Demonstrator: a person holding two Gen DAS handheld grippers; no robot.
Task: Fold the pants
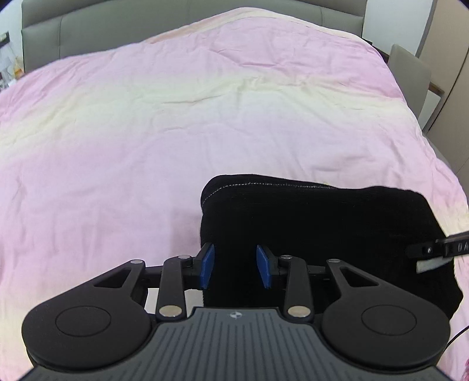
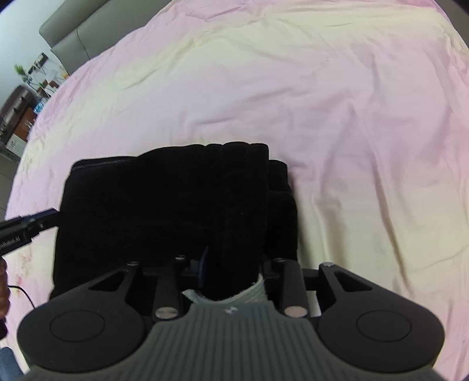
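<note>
The black pants point(image 1: 319, 222) lie folded into a thick bundle on the pink bed cover; they also show in the right wrist view point(image 2: 164, 202). My left gripper point(image 1: 236, 265) is open, its blue pads point(image 1: 207, 265) apart over the bundle's near left edge, holding nothing. My right gripper point(image 2: 231, 272) sits at the bundle's near right part; black cloth and a grey waistband strip point(image 2: 255, 293) lie between its jaws, and its pads are mostly hidden. The right gripper's tip shows in the left wrist view point(image 1: 436, 252).
The pink and cream bed cover point(image 1: 176, 123) spreads wide beyond the pants. A grey headboard point(image 1: 117, 26) stands at the back. A chair point(image 1: 410, 76) is at the right bedside, and shelves with a plant point(image 2: 23, 96) at the left.
</note>
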